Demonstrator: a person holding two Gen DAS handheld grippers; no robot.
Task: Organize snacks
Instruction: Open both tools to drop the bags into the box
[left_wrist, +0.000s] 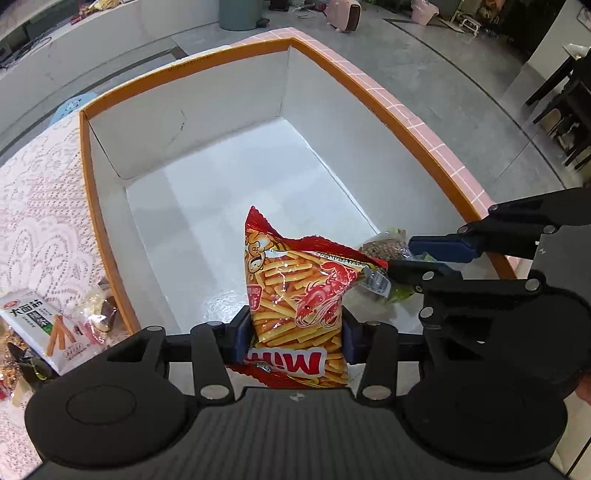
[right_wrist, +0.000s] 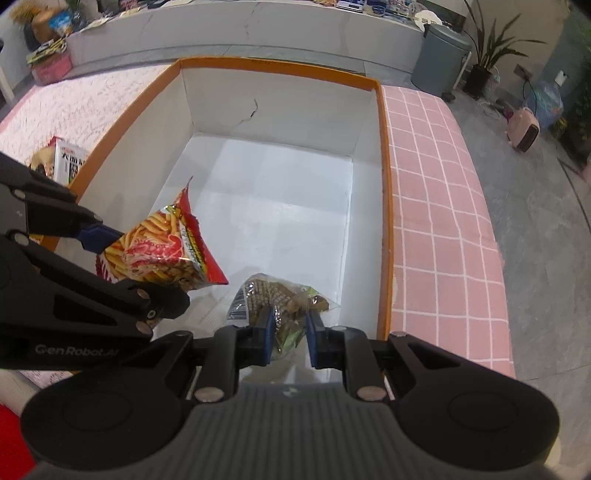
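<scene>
- the left gripper has its fingers pinching the red snack bag by its lower part, so the bag stands up between the blue pads and its top corner points into the box
- the right gripper has its fingers pinching the clear snack bag, a small packet with brown pieces inside; it hangs low, near the near right corner of the box floor
- both bags are over the inside of the white box with the orange rim, at its near side; the rest of the box floor shows nothing on it
- i think both bags are carried at the same time so two snacks go in with one trip, and each is held by one end so it can slide down flat when released
- the two grippers are very near each other, and the red bag's corner seems to touch the clear bag, so opening one after the other looks safer
- the box sits on a desk with a lace cover on the left side and a pink checked cloth along the right edge
- more snacks wait on the lace just beside the box's left wall, among them a white biscuit packet; they are not yet sorted
</scene>
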